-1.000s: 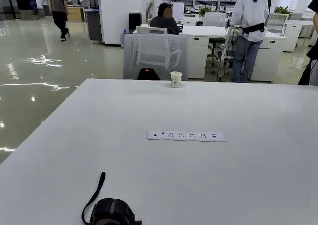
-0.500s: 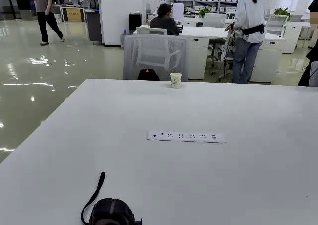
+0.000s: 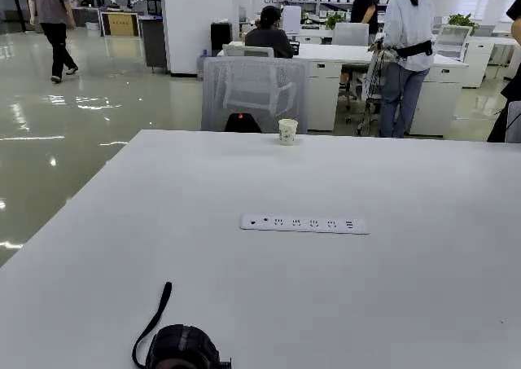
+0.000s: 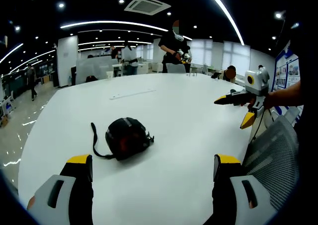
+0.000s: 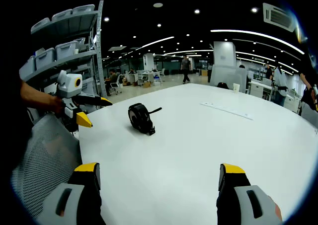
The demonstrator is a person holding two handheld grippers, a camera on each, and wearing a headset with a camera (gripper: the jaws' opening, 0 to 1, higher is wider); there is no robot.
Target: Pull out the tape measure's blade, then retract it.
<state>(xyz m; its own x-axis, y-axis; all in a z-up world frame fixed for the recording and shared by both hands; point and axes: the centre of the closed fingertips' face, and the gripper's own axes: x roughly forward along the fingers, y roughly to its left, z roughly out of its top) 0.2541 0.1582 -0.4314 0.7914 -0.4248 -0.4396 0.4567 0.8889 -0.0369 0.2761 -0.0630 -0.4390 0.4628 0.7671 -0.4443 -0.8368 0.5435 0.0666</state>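
Observation:
A black tape measure (image 3: 183, 349) with a black wrist strap (image 3: 155, 318) lies at the near edge of the white table (image 3: 342, 304), its blade not drawn out. In the left gripper view the tape measure (image 4: 126, 137) sits ahead of my left gripper (image 4: 153, 161), which is open wide and holds nothing. The right gripper (image 4: 233, 111) shows there at the right, open, off the table's edge. In the right gripper view the tape measure (image 5: 140, 117) lies ahead and to the left of my open right gripper (image 5: 159, 169). The left gripper (image 5: 97, 112) hangs open at the left.
A white power strip (image 3: 304, 223) lies mid-table and a paper cup (image 3: 287, 130) stands at the far edge before a grey mesh chair (image 3: 254, 92). A mesh chair back (image 4: 278, 155) is near me. People stand and walk behind.
The tape measure has not moved on the table. A person in the background has walked off to the left.

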